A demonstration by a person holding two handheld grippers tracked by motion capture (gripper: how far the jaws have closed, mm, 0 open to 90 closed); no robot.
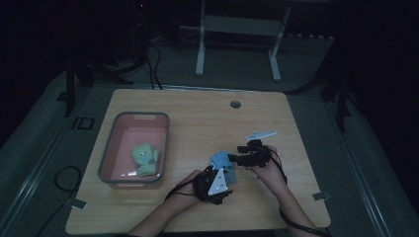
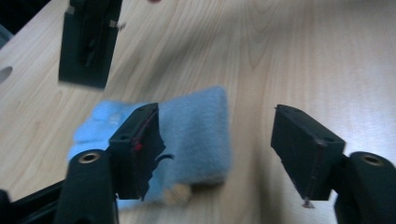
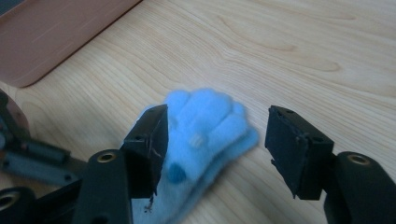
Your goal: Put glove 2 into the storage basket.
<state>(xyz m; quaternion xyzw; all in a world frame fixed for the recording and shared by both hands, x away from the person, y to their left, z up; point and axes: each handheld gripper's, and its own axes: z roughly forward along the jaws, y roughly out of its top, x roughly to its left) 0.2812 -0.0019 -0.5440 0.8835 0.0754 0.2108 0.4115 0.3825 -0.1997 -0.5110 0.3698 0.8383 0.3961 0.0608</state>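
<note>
Blue glove (image 1: 221,159): it lies flat on the wooden table (image 1: 197,118), near the front edge, between the two grippers. It is soft and fluffy.
Left gripper (image 1: 221,174): a hand holds it just below the blue glove. In the left gripper view its jaws stand apart over the cuff end of the glove (image 2: 187,135). One jaw sits in front of the cloth and the other is over bare wood. The pads do not press on the glove.
Right gripper (image 1: 232,159): a hand holds it to the right of the glove, pointing left at it. In the right gripper view its jaws stand apart around the finger end of the glove (image 3: 205,126). They do not pinch it.
Tray (image 1: 109,148): a pink tray with a grey rim sits on the left side of the table, well apart from the blue glove.
Green glove (image 1: 145,158): it lies inside the tray.
</note>
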